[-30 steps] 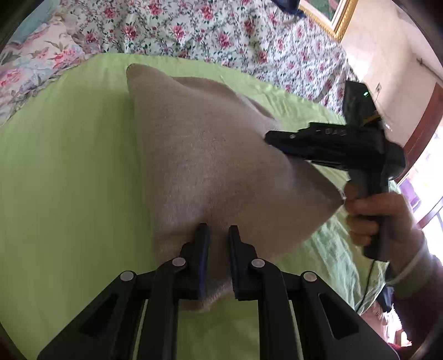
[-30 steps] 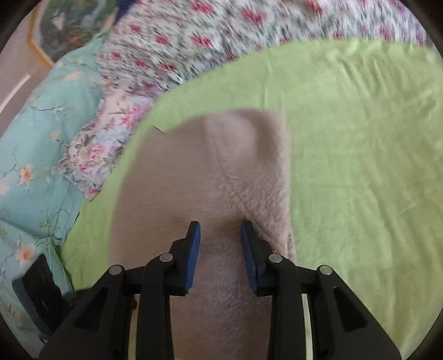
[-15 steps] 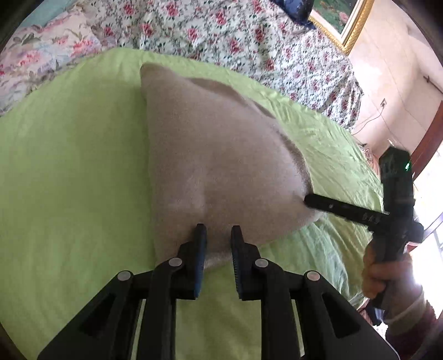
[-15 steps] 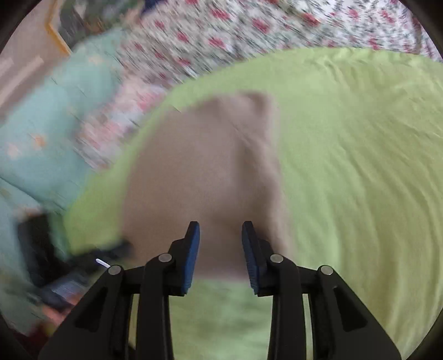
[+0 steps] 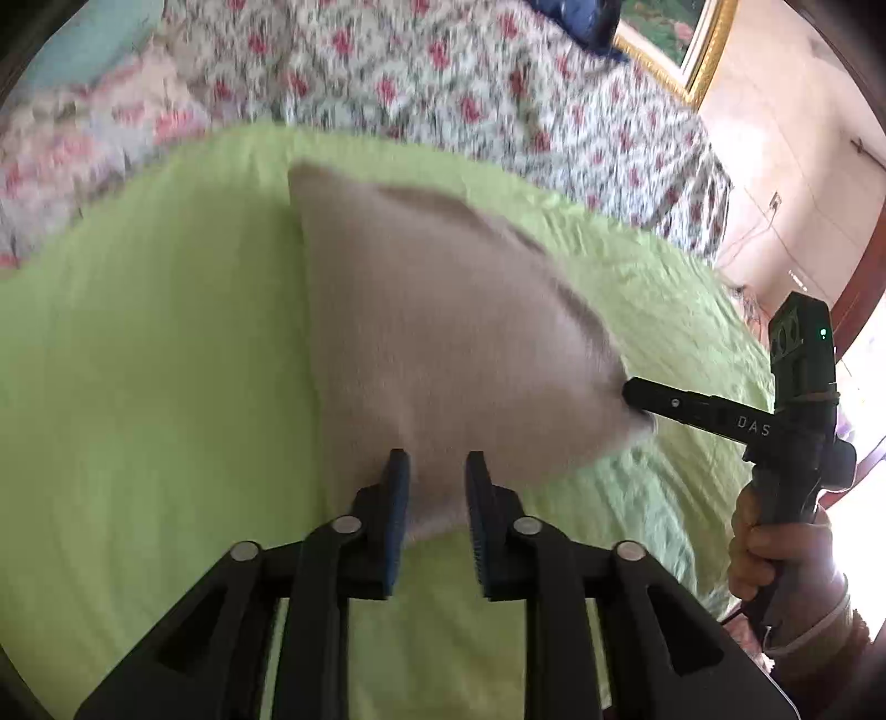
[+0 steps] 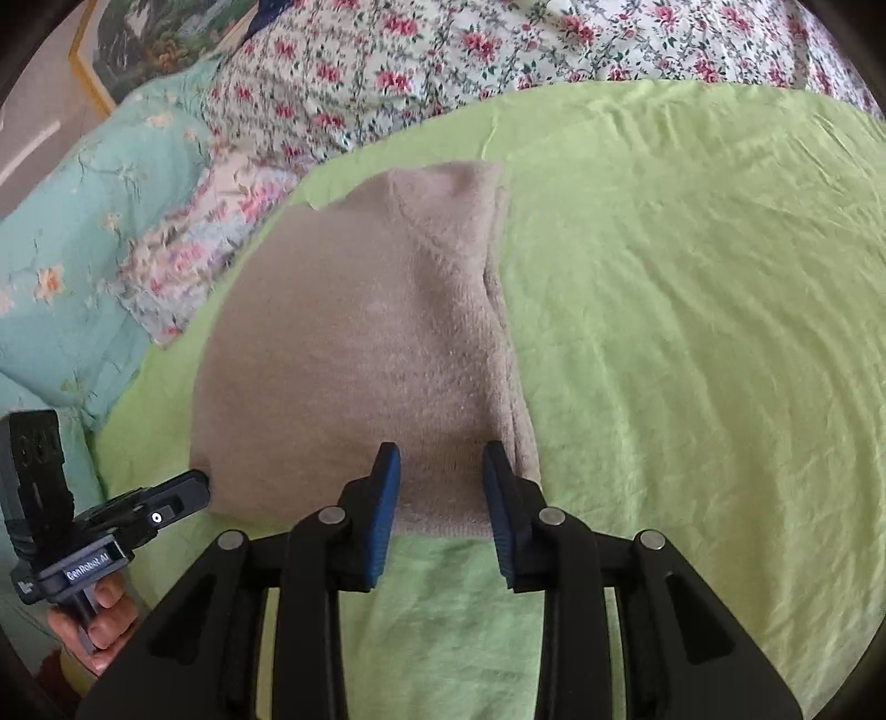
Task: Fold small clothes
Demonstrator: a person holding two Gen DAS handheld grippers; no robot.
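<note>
A folded beige knit garment (image 5: 443, 343) lies on the green sheet (image 5: 138, 360); it also shows in the right wrist view (image 6: 360, 354). My left gripper (image 5: 437, 476) stands with its jaws partly apart at the garment's near edge, nothing clamped between them. My right gripper (image 6: 440, 471) is open over the garment's near hem, holding nothing. In the left wrist view the right gripper's tip (image 5: 637, 396) touches the garment's right corner. In the right wrist view the left gripper (image 6: 188, 490) sits at the garment's lower left corner.
The green sheet (image 6: 692, 332) covers a bed. Floral bedding (image 6: 443, 61) lies behind it, with a teal floral pillow (image 6: 72, 266) at the left. A framed picture (image 5: 681, 44) hangs on the far wall. A window and wooden frame (image 5: 864, 277) are at the right.
The garment came down from being held up and now lies flat. Both grippers drew back to its near edge, and the right gripper moved out to the right corner.
</note>
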